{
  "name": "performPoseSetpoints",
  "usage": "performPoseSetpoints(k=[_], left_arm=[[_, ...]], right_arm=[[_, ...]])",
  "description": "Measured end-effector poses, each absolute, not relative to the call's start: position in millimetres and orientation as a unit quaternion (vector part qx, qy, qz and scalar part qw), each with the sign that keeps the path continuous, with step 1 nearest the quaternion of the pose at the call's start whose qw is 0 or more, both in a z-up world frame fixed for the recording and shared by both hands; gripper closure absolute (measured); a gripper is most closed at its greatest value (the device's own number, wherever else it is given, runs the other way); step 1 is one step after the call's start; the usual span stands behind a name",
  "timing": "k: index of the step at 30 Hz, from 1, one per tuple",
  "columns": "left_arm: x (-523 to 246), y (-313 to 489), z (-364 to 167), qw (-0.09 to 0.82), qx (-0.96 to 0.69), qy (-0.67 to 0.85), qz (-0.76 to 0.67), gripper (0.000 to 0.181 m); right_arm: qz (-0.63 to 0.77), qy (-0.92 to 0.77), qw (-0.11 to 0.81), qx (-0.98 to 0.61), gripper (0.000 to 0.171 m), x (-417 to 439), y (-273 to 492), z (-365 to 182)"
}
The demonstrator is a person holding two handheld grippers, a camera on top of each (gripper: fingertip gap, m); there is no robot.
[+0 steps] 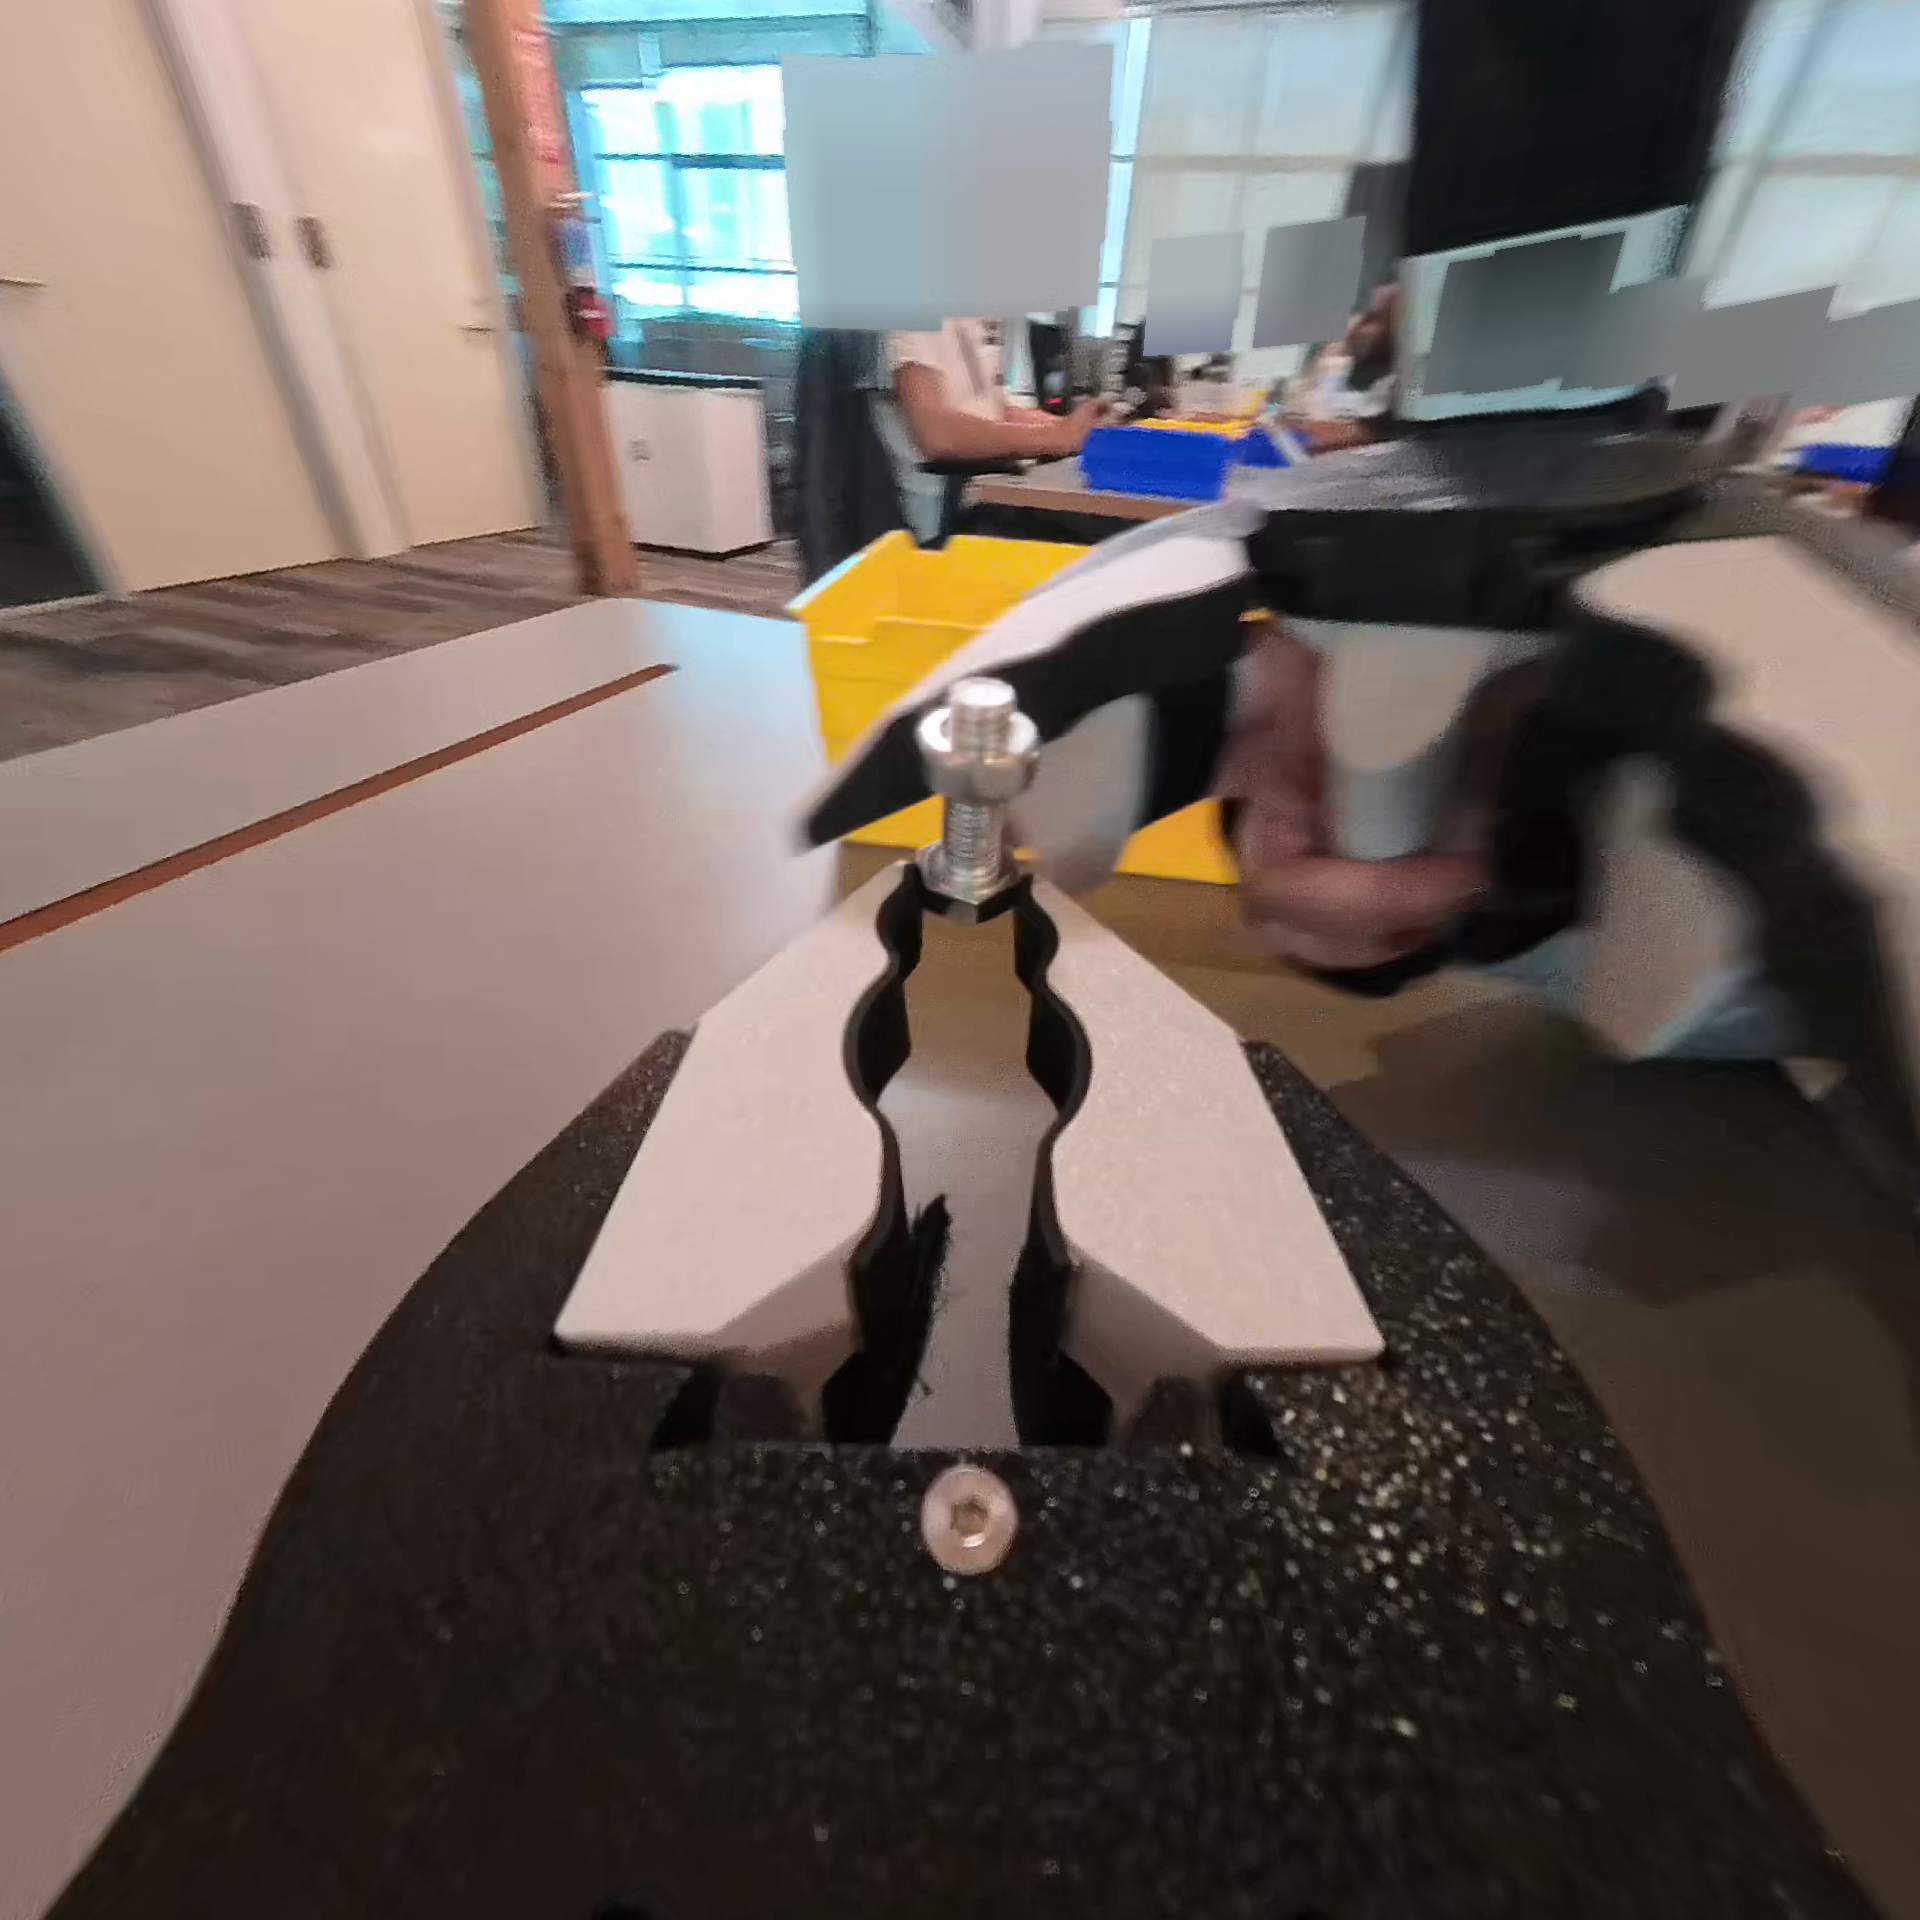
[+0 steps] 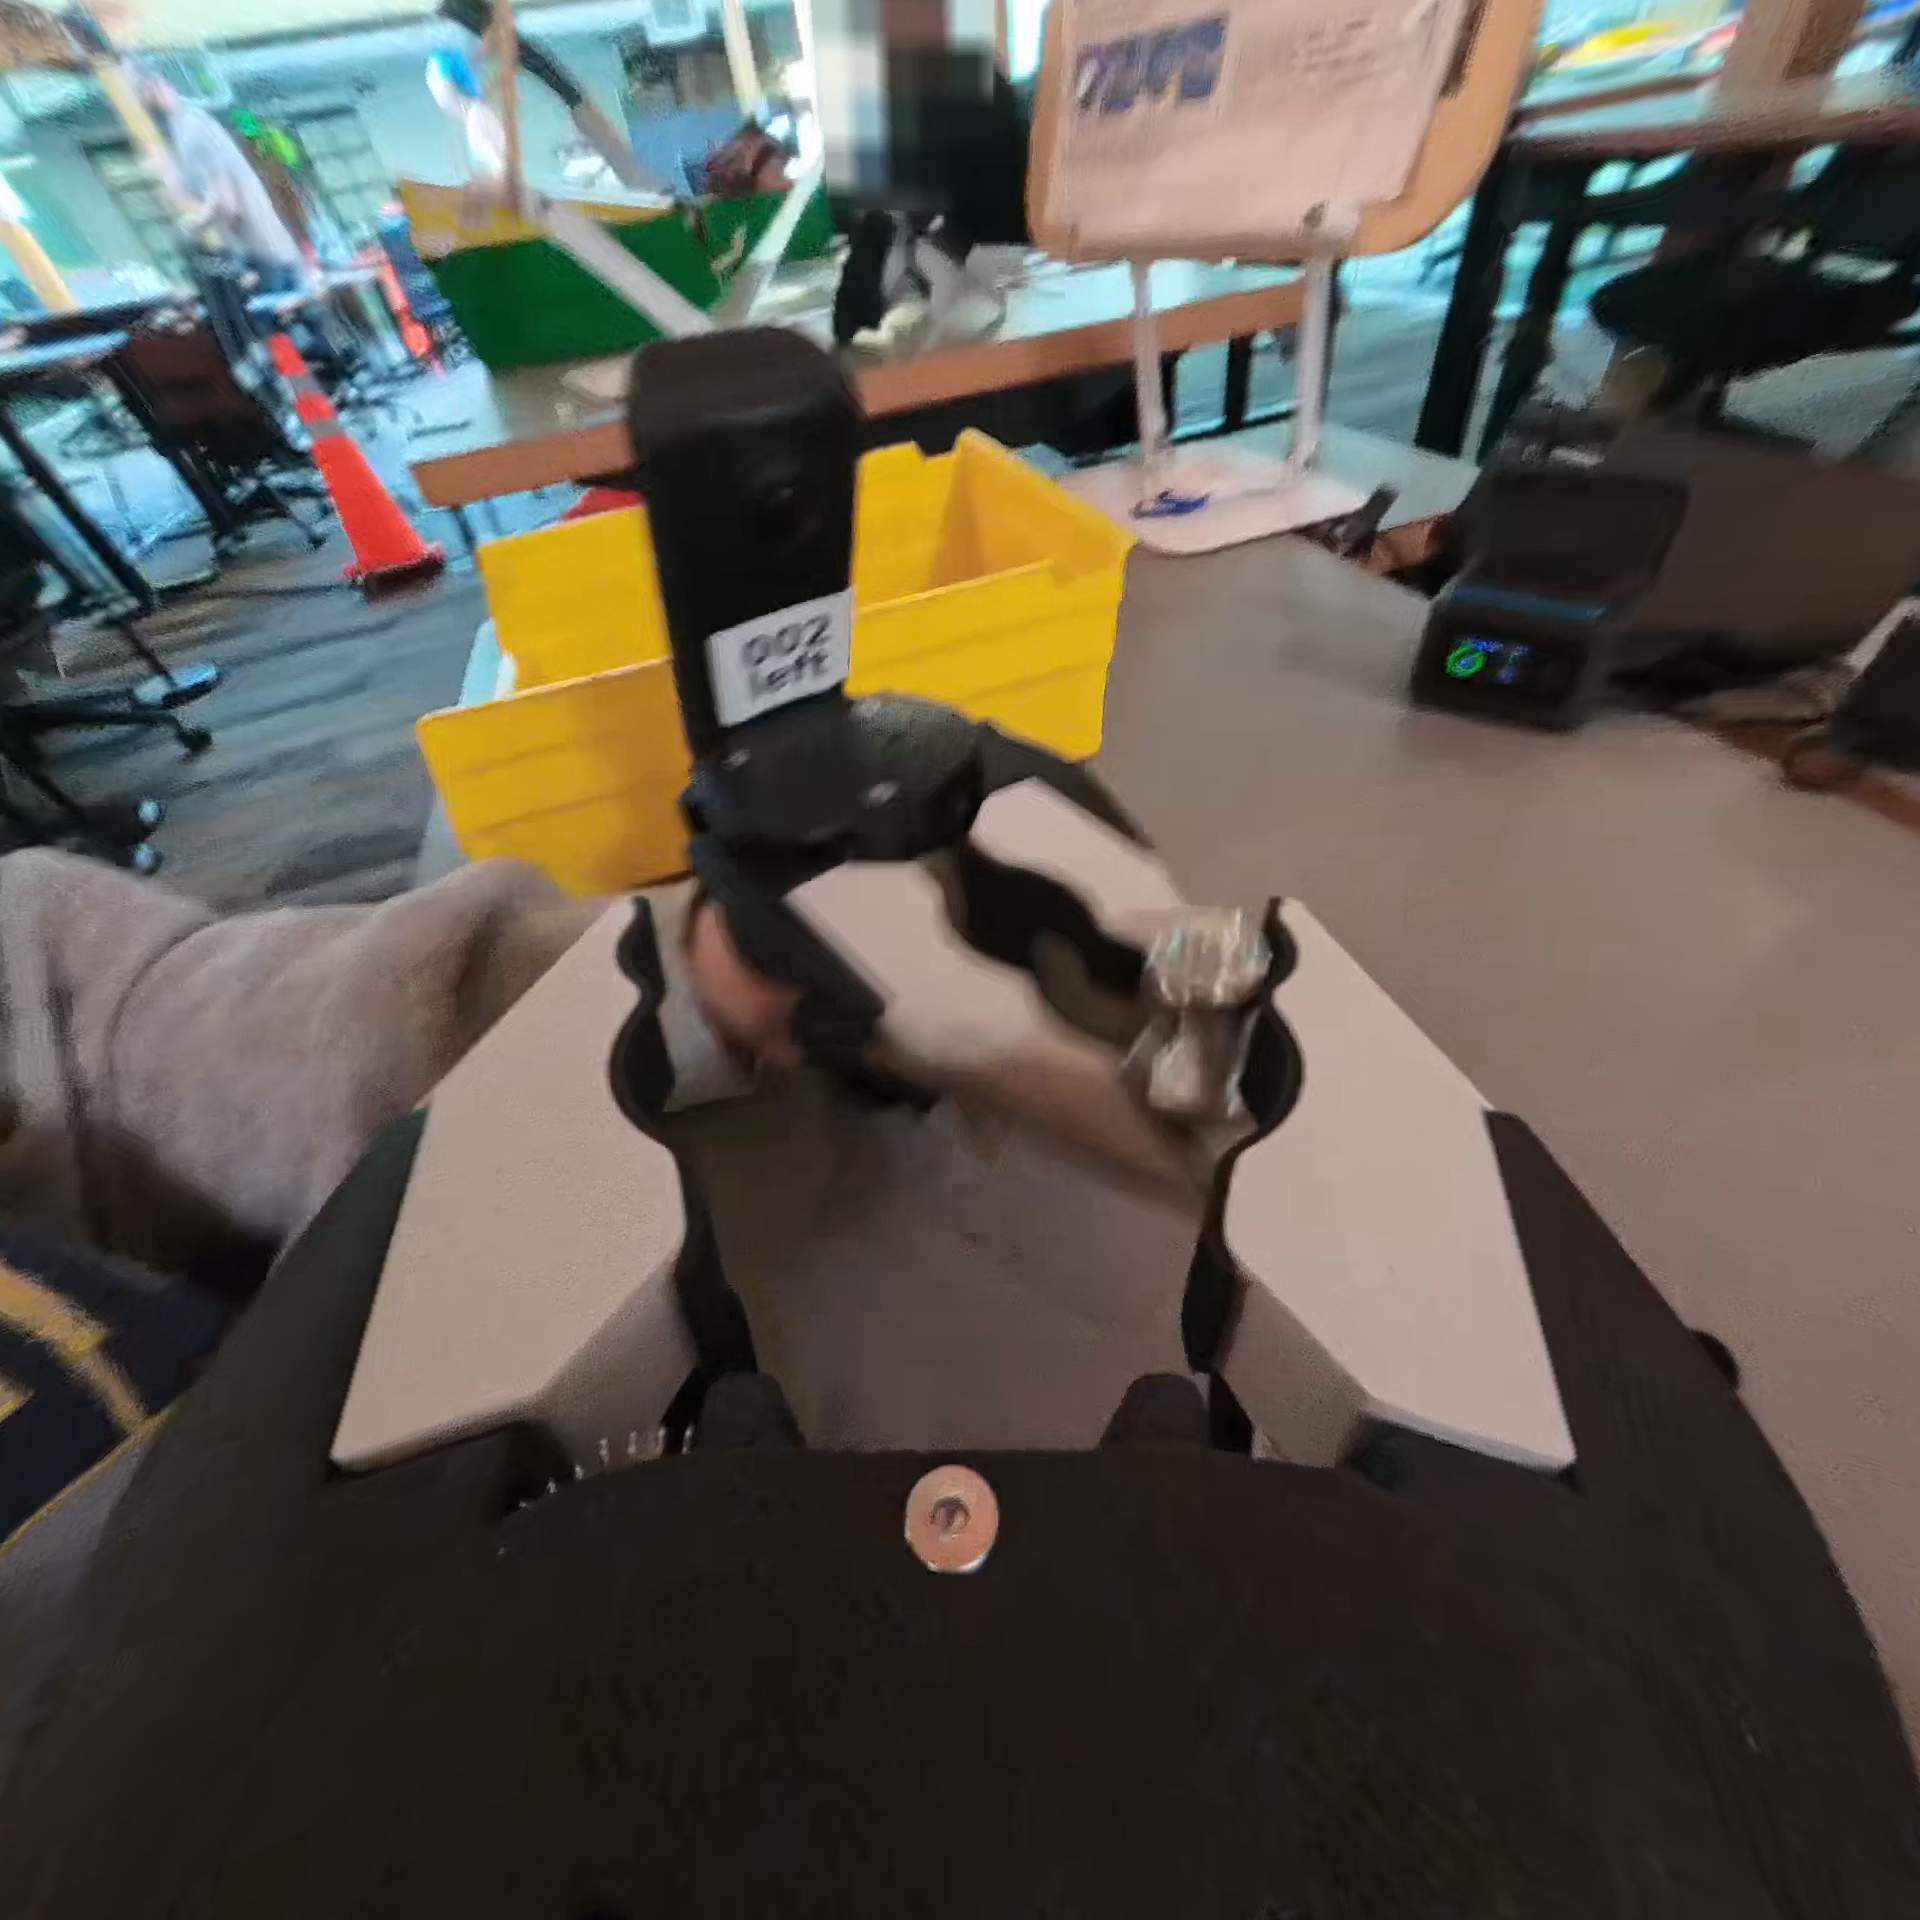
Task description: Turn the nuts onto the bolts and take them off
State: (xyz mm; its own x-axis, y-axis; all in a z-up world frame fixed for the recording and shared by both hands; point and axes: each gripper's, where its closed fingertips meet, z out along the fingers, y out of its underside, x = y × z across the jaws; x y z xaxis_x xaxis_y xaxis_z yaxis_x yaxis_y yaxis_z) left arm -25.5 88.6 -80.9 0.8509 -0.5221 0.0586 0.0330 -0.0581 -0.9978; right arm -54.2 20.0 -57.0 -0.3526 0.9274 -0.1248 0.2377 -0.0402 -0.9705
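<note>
A silver bolt (image 1: 968, 836) stands upright, its hex head clamped between the tips of my left gripper (image 1: 971, 902), which is shut on it. A silver nut (image 1: 977, 750) sits on the thread near the bolt's top end. My right gripper (image 2: 956, 935) is open wide. The bolt and nut (image 2: 1195, 997) lie just inside its right finger (image 2: 1351, 1195), apart from the left finger. In the left wrist view the right gripper (image 1: 956, 821) comes in from the right with its fingers on either side of the nut. Both views are blurred.
A yellow bin (image 1: 894, 623) (image 2: 987, 603) stands just behind the grippers on the grey table (image 1: 416, 935) (image 2: 1507, 987). A black device with a lit screen (image 2: 1507, 655) sits at the right. A grey sleeve (image 2: 208, 1018) comes in from the left. Desks and seated people fill the background.
</note>
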Motion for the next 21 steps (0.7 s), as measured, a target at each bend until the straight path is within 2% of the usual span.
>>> performPoseSetpoints(k=[1,3,7,10,12,13,16,19,21], left_arm=[[-44,92,-83,0.666,-0.71,0.14,-0.182,0.166],[-71,95,-85,0.671,-0.722,0.098,-0.141,0.165],[-36,87,-86,0.652,-0.715,0.184,-0.173,0.166],[-7,81,-86,0.642,-0.701,0.226,-0.214,0.166],[-14,83,-85,0.647,-0.703,0.203,-0.216,0.165],[-27,86,-87,0.651,-0.711,0.173,-0.2,0.166],[-103,97,-95,0.665,-0.74,0.012,-0.098,0.166],[-105,96,-92,0.668,-0.737,0.019,-0.102,0.166],[-81,95,-91,0.665,-0.734,0.072,-0.121,0.165]], right_arm=[[0.543,-0.618,0.318,-0.471,0.052,-44,20,-57],[0.539,-0.615,0.334,-0.469,0.081,-31,26,-59],[0.524,-0.588,0.363,-0.497,0.054,-49,47,-57],[0.536,-0.599,0.346,-0.484,0.05,-63,35,-57],[0.544,-0.611,0.318,-0.479,0.051,-60,19,-63],[0.544,-0.611,0.317,-0.48,0.04,-53,14,-63],[0.553,-0.621,0.316,-0.457,0.058,-22,-3,-59],[0.532,-0.575,0.362,-0.505,0.061,-29,26,-59],[0.524,-0.537,0.379,-0.542,0.081,-37,49,-57]])
